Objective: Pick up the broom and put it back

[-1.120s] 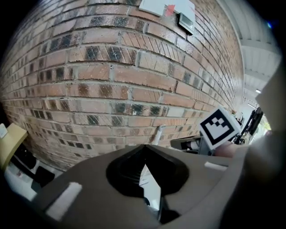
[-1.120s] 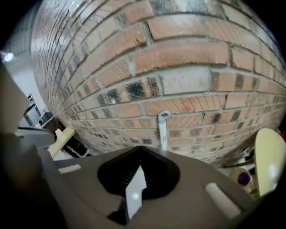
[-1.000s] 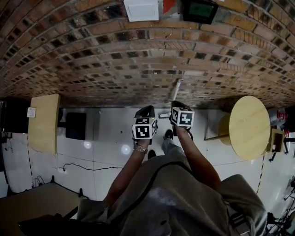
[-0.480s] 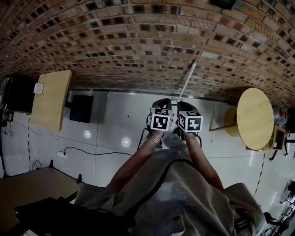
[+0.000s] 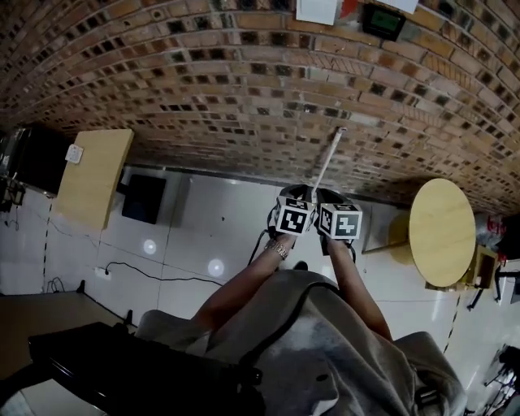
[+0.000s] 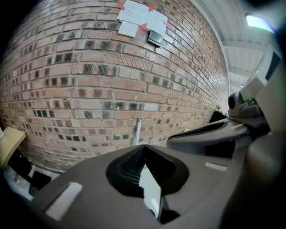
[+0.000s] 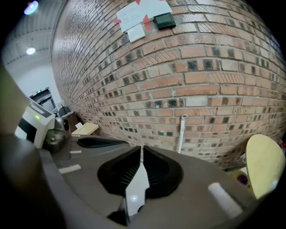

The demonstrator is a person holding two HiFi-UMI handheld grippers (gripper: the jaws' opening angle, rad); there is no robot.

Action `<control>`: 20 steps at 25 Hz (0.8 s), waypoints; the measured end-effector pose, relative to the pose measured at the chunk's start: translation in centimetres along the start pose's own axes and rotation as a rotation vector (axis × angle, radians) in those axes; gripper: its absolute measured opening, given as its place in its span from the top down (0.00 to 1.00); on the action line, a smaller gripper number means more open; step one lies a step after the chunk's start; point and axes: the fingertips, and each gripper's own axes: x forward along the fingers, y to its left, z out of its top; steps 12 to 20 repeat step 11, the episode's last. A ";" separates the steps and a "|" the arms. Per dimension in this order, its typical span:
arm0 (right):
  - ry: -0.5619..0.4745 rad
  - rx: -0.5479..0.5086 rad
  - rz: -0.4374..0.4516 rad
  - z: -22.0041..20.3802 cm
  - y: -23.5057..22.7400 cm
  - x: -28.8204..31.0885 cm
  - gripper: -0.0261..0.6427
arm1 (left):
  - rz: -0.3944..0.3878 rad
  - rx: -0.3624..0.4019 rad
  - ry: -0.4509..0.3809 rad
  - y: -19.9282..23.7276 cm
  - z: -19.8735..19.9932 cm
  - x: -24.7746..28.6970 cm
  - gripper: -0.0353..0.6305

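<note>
The broom's white handle (image 5: 328,158) leans upright against the brick wall (image 5: 203,89). Its lower end is hidden behind my grippers in the head view. In both gripper views the handle (image 6: 138,130) (image 7: 181,133) stands ahead at the wall, apart from the jaws. My left gripper (image 5: 292,195) (image 6: 143,153) and right gripper (image 5: 328,197) (image 7: 141,154) are held side by side in front of me, pointing at the wall. Each has its jaws closed together, with only its own pale inner face showing. Neither holds anything.
A round wooden table (image 5: 441,231) (image 7: 263,163) stands at the right, and a rectangular wooden one (image 5: 93,175) at the left with a black box (image 5: 145,197) beside it. A cable (image 5: 154,275) runs over the white tiled floor. Papers and a small device (image 5: 382,20) hang on the wall.
The two grippers, apart a second ago, have come together side by side and shifted right in the head view. The broom handle still leans on the wall.
</note>
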 end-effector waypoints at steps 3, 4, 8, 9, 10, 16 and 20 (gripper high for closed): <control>0.000 0.006 0.003 0.2 -0.1 -0.1 0.96 | 0.000 0.011 -0.002 -0.1 0.4 0.0 0.94; 0.001 0.003 0.013 0.4 0.2 0.1 0.96 | 0.006 0.009 -0.006 0.2 0.7 0.0 0.94; 0.010 -0.011 0.045 0.6 0.5 0.7 0.96 | 0.030 0.003 -0.009 0.6 1.0 0.2 0.94; 0.012 -0.014 0.049 0.6 0.4 0.7 0.96 | 0.035 0.001 -0.011 0.6 1.1 0.3 0.94; 0.013 -0.017 0.054 0.6 0.3 0.7 0.96 | 0.040 0.000 -0.013 0.6 1.2 0.4 0.94; 0.014 -0.021 0.058 0.7 0.3 0.7 0.96 | 0.045 -0.002 -0.016 0.6 1.3 0.5 0.94; 0.014 -0.021 0.058 0.7 0.3 0.7 0.96 | 0.045 -0.002 -0.016 0.6 1.3 0.5 0.94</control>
